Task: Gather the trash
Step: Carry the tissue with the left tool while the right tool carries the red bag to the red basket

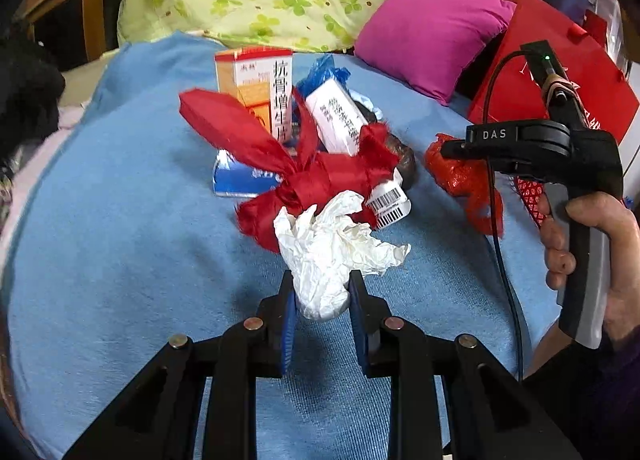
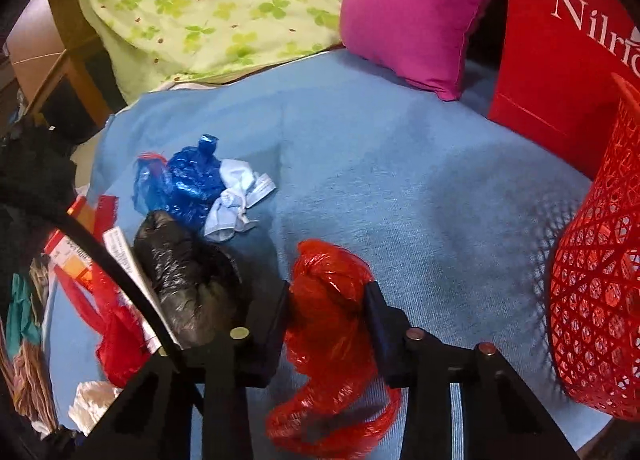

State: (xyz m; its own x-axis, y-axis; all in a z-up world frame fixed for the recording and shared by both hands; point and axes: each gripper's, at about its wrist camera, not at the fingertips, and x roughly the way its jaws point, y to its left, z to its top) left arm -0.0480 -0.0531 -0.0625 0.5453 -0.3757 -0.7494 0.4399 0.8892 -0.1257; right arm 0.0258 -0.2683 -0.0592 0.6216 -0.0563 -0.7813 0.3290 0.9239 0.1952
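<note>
A crumpled white tissue (image 1: 336, 248) lies on the blue blanket (image 1: 120, 240), and my left gripper (image 1: 322, 284) is shut on its near end. Behind it sit a frayed red ribbon bow (image 1: 304, 176), an orange medicine box (image 1: 256, 80), a white box (image 1: 340, 120) and a flat blue box (image 1: 236, 180). My right gripper (image 2: 329, 292) is shut on a crinkled red plastic bag (image 2: 324, 260) that trails down between its fingers. To its left lie a black plastic bag (image 2: 184, 280), a blue plastic bag (image 2: 188, 184) and a pale crumpled wrapper (image 2: 236, 200).
A red mesh basket (image 2: 600, 280) stands at the right edge, with a red paper bag (image 2: 560, 60) behind it. A pink cushion (image 2: 412, 8) and a green clover quilt (image 2: 208, 8) line the back. A hand (image 1: 600, 244) grips the right tool's handle.
</note>
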